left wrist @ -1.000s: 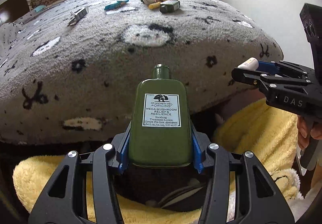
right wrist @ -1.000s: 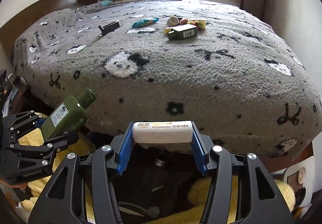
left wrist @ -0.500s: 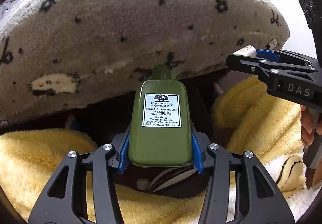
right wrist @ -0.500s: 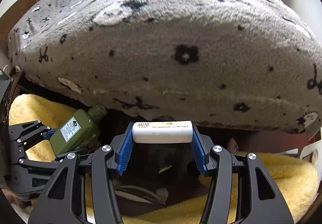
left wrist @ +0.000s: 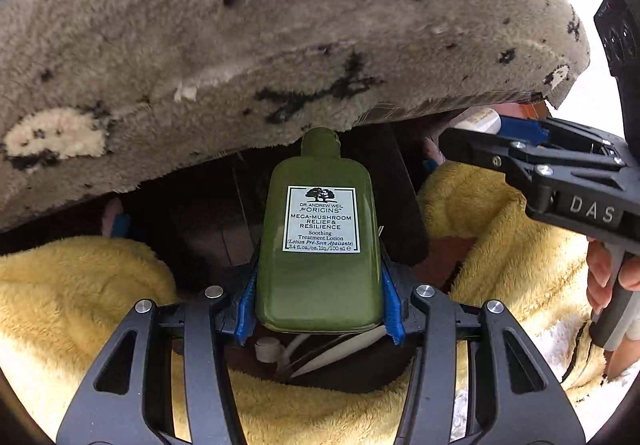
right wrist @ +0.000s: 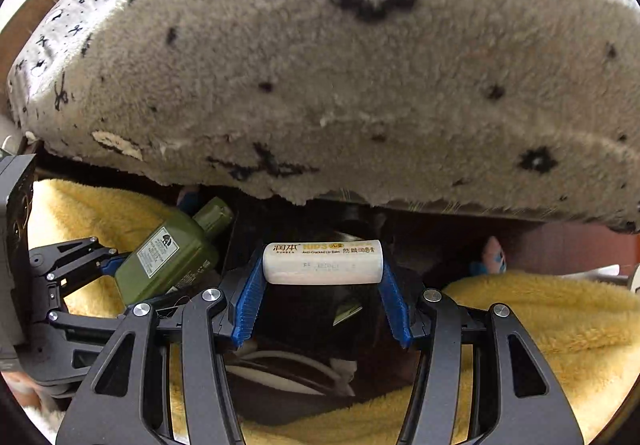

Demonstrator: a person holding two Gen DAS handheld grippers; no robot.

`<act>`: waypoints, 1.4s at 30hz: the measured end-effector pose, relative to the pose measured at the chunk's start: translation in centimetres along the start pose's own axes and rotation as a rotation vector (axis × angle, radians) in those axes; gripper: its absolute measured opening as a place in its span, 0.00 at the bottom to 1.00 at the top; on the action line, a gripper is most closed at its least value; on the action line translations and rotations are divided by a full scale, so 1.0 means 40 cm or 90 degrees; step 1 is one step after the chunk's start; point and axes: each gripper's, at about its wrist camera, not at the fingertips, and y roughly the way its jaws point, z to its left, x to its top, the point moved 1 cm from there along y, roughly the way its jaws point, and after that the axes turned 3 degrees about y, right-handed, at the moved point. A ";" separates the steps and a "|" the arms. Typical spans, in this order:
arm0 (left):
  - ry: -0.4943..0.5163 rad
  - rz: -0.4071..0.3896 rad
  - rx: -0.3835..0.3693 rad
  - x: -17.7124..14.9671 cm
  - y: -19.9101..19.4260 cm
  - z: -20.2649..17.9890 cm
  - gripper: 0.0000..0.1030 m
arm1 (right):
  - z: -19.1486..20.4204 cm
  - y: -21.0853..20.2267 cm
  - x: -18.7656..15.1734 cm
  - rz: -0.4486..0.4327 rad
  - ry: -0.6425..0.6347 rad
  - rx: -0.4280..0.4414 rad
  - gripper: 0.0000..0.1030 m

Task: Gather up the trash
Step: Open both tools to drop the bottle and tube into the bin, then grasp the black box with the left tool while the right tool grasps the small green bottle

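Observation:
My left gripper (left wrist: 320,309) is shut on a green lotion bottle (left wrist: 320,237), its blue pads pressing both flat sides, cap pointing away from me. My right gripper (right wrist: 322,305) is shut on a white lip balm tube (right wrist: 322,263) held crosswise between its blue pads. Both point steeply down over a dark bin (right wrist: 280,393) that holds white scraps (left wrist: 340,353), ringed by yellow fleece. The right gripper (left wrist: 496,131) shows at the right of the left wrist view, the left gripper (right wrist: 116,265) with the bottle (right wrist: 172,253) at the left of the right wrist view.
The grey fleecy bed cover (left wrist: 260,33) with black marks overhangs just above both grippers. Yellow fleece (right wrist: 540,321) lies on both sides of the bin. A hand (left wrist: 600,265) grips the right gripper's handle. Dark bed frame lies beneath the cover.
Both grippers have sunk and tipped downward, from above the bed's top to below its edge. The bed's top and its litter have left view. The bin and yellow fleece now fill the lower frames.

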 end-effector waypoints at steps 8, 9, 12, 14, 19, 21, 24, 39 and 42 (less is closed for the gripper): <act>0.008 0.025 -0.014 0.032 0.037 -0.005 0.46 | 0.006 0.044 0.015 0.030 0.006 0.007 0.52; 0.008 0.026 -0.016 0.036 0.041 -0.007 0.46 | 0.009 0.047 0.017 0.032 0.005 0.008 0.52; 0.009 0.025 -0.028 0.041 0.040 -0.003 0.46 | 0.011 0.051 0.025 0.032 0.005 0.010 0.53; 0.004 0.021 -0.030 0.052 0.036 -0.007 0.54 | 0.005 0.050 0.030 0.030 0.006 0.010 0.53; -0.002 0.005 -0.020 0.055 0.014 -0.007 0.62 | 0.003 0.028 0.037 0.017 0.017 0.005 0.64; -0.001 -0.003 -0.012 0.052 0.005 -0.008 0.64 | 0.003 0.013 0.043 0.010 0.023 0.004 0.66; -0.001 -0.020 -0.002 0.050 -0.016 -0.013 0.66 | -0.001 -0.011 0.044 -0.006 0.026 -0.001 0.68; -0.001 -0.134 0.064 0.061 -0.203 0.027 0.85 | -0.005 -0.147 0.077 -0.105 0.017 -0.027 0.88; -0.003 -0.161 0.081 0.074 -0.248 0.040 0.85 | 0.004 -0.191 0.093 -0.138 0.006 -0.036 0.88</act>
